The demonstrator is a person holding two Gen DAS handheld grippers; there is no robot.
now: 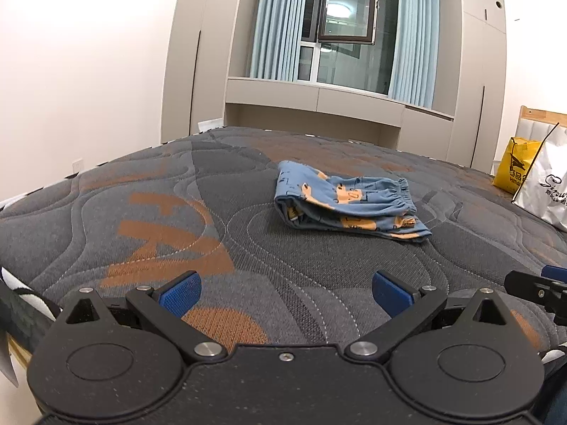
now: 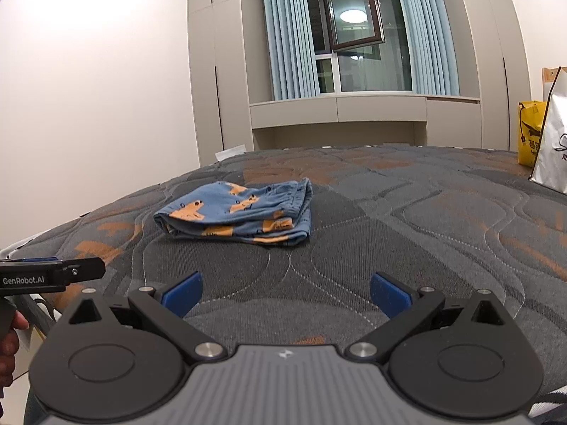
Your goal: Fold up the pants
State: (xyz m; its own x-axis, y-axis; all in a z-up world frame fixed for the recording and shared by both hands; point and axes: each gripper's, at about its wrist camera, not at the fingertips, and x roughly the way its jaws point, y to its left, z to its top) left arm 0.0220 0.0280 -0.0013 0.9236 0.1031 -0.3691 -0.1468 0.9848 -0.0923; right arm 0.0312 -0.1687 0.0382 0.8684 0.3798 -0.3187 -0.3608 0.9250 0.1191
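Blue pants (image 1: 345, 200) with orange print, folded into a compact bundle, mid-mattress (image 1: 177, 212), well beyond both tools. Left gripper (image 1: 286, 292) spread wide, empty, near edge. Right gripper (image 2: 286, 292) likewise spread, empty. Yellow bag (image 1: 514, 166), white bag (image 1: 545, 184) far right.

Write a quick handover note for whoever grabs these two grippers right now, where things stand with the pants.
Left gripper: open, empty, low over the near edge of the mattress.
Right gripper: open, empty, beside the left one, also near the edge.
Pants: lying mid-mattress, apart from both grippers, already folded into a compact bundle with the waistband on the right side.
Done: the folds appear made.
Left: probably only to check the bundle or tidy its slightly uneven edges.
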